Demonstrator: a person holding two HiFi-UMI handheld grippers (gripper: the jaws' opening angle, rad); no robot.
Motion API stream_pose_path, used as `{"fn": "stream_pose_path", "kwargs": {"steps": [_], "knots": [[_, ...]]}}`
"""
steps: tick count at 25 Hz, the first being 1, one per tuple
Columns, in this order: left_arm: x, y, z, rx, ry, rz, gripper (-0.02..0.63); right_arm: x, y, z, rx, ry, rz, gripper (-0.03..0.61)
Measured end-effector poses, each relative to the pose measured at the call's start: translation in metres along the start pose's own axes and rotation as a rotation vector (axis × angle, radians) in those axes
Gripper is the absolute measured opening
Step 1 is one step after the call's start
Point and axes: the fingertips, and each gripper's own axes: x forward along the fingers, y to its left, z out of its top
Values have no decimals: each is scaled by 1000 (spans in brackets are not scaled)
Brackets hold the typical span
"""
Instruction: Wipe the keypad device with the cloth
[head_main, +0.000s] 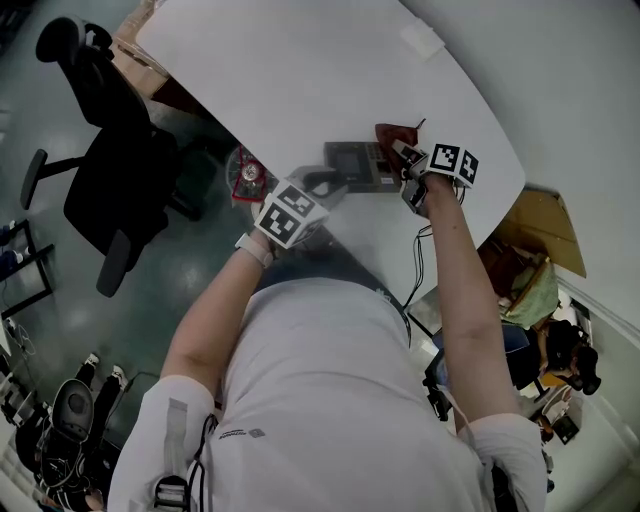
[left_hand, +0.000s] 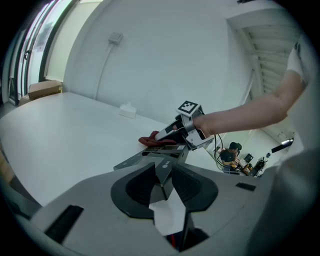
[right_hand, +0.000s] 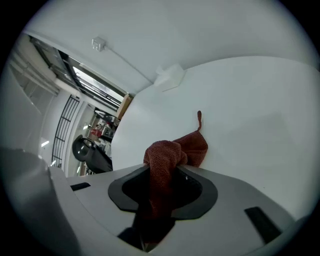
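The keypad device (head_main: 352, 163) lies near the person's edge of the white table (head_main: 300, 70). It is a flat grey rectangular slab, apparently hard plastic, with a dark screen and rows of small keys. The left gripper (head_main: 322, 182) has its jaws set wide and closed on the device's near end, bracing it. The left gripper view shows the grey body wedged between the dark pads.

The cloth (head_main: 393, 134) is rust-red with a looped, towel-like pile, and is soft and bunched. A thin tail sticks up from its far corner. The right gripper (head_main: 408, 160) clamps it between its jaws, a loose fold spilling out ahead. In the left gripper view the cloth (left_hand: 150, 140) rests at the device's far end.

Judged from this, wiping is at or near its start. The cloth meets only one end, and most of the top face looks yet to be covered. No dirt or streaks show, so the wiped portion cannot be told.

The table is smooth, matte and curved-edged. A small white box (head_main: 421, 40) sits at its far side, and a black office chair (head_main: 110, 170) stands on the floor beyond.
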Motion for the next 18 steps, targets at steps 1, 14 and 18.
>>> {"fn": "stream_pose_path", "kwargs": {"steps": [1,14,18], "knots": [[0,0,-1,0,0,3,110,-3,1,0,-1,-15,4,127],[1,4,-4,0,-3,14,110,-98,14,-44,65,-131,71,126],[1,5,-6,2,14,19,110,-94,20,-56,98,-137,70,126]]}}
